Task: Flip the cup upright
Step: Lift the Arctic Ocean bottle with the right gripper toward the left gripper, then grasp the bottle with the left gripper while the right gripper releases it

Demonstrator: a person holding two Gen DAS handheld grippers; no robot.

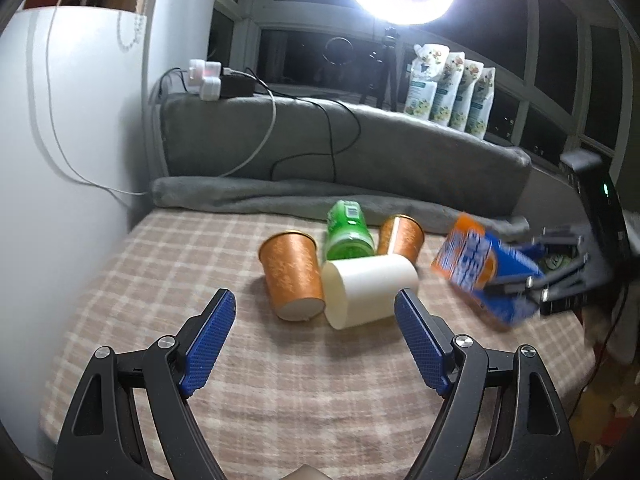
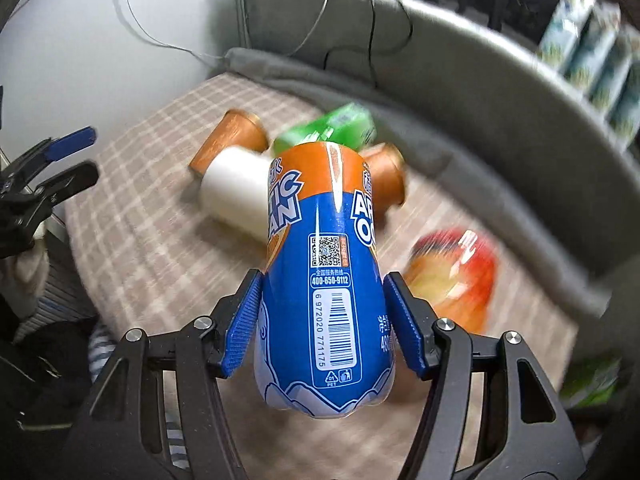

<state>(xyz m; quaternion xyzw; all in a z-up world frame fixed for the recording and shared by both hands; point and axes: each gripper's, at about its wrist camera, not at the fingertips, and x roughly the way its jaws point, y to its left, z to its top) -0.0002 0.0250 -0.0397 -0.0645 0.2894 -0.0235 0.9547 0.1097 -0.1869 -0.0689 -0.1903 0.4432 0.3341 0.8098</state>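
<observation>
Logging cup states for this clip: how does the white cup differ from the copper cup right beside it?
The white cup is plain cream and looks wider; the copper cup is patterned orange with a rolled rim. The white cup lies across the left wrist view, whereas the copper cup points its base toward the camera, rim away. Shared: both lie on their sides on the checked cloth, apparently touching, ahead of the open left gripper.

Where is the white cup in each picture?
Left wrist view: the white cup lies on its side in the middle, just ahead of the open left gripper, touching a copper cup.
Right wrist view: the white cup lies left of centre, partly hidden behind the blue and orange bottle that the right gripper grips.
Shared landmark: the green bottle lying just behind it.
</observation>
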